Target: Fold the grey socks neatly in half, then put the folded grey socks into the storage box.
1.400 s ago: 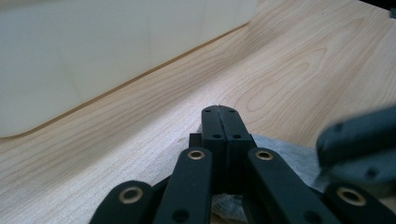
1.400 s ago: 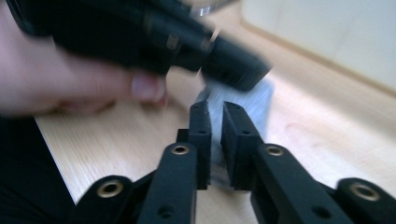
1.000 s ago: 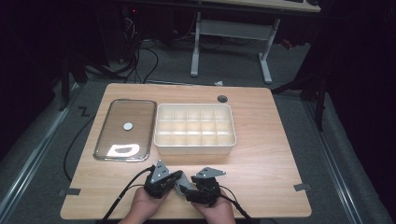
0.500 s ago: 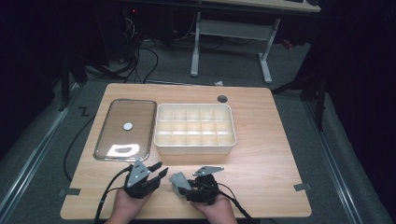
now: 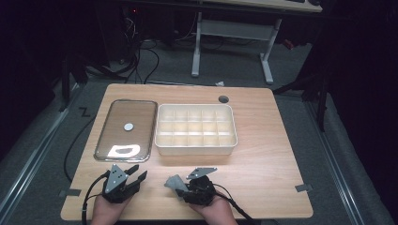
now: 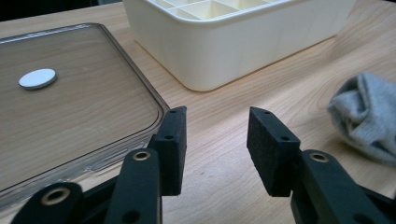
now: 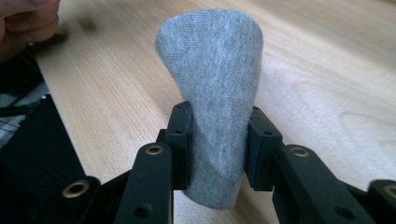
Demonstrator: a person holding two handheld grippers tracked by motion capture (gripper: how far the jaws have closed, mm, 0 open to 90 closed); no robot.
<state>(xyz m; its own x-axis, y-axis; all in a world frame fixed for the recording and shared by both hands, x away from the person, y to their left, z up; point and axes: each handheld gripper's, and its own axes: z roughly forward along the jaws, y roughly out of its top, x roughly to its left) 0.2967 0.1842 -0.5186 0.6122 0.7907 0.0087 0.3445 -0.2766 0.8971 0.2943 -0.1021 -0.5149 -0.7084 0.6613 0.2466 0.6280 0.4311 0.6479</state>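
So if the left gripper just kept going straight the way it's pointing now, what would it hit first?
Probably the near wall of the cream divided box. The left gripper, jaws open on nothing, points over bare table at it; the clear lid lies just to the side, so depth leaves doubt.

Clear lid beside compartment box.

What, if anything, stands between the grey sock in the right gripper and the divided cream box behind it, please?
Nothing visible does. The right gripper is shut on the grey sock, and bare table lies between it and the open cream box; its clear lid lies aside, left of the box.
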